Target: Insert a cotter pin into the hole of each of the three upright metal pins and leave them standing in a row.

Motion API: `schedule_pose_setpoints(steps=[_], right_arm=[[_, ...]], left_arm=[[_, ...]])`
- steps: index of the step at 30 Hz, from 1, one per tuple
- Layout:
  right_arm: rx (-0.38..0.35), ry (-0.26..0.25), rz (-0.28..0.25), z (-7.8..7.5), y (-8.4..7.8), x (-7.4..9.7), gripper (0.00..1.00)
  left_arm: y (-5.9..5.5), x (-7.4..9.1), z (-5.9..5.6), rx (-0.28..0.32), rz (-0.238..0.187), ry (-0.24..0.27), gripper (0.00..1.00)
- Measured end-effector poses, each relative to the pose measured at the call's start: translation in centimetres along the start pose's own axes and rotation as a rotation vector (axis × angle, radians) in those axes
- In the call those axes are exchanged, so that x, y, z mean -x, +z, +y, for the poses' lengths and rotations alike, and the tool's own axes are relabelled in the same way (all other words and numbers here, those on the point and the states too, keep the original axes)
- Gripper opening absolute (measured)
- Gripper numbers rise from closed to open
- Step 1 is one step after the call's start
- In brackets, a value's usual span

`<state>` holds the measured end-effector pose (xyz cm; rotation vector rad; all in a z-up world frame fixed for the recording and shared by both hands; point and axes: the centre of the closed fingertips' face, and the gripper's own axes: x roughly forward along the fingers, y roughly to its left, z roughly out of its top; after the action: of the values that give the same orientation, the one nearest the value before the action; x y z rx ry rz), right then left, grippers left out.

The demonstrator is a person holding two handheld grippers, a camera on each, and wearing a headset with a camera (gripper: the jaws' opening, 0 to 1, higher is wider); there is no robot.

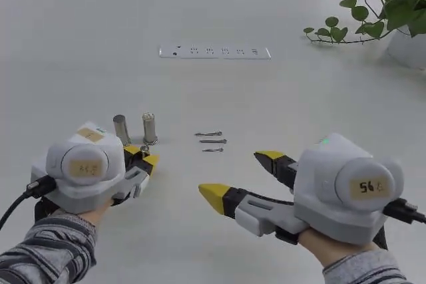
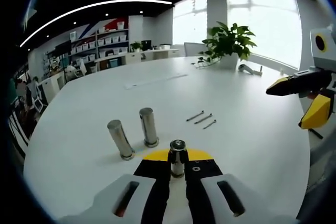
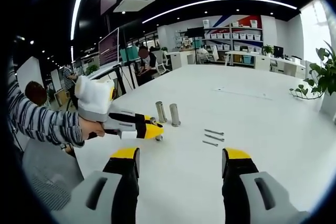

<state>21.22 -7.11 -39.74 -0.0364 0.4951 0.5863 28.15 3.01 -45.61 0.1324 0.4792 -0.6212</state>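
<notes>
Your broad white counter carries everything here. A leafy green potted plant sits at its far right edge. Your right gripper is at the near right, its yellow-tipped jaws spread wide with nothing between them. Your left gripper is at the near left, and its jaws are closed narrowly on a short silver metal pin, which stands upright between the yellow tips. You cannot tell whether its base touches the counter. A long white power strip lies across the far middle, well apart from the work. Just beyond the left gripper's tips, two more silver metal cylinders stand upright side by side, close together but not touching: the left cylinder and the right cylinder. To the right of them, three thin cotter pins lie flat in parallel, one behind the other, apart from the cylinders and untouched by either gripper.
</notes>
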Motion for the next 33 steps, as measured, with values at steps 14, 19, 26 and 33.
schedule_pose_setpoints(steps=[14,19,26,33], right_arm=[[0.013,-0.01,0.019,-0.2,-0.6,0.6,0.58],[0.021,-0.014,0.03,-0.5,-0.9,0.6,0.58],[0.019,-0.009,0.047,-0.7,-1.1,0.5,0.57],[0.071,-0.009,0.071,-1.5,-1.0,0.2,0.54]], left_arm=[[-0.7,-0.2,-2.6,-0.035,0.018,-0.054,0.05],[-0.9,-0.3,-2.7,-0.031,0.021,-0.056,0.05],[-0.8,-0.4,-2.6,-0.019,0.021,-0.059,0.06],[-0.1,-0.5,-2.6,0.003,-0.001,-0.076,0.12]])
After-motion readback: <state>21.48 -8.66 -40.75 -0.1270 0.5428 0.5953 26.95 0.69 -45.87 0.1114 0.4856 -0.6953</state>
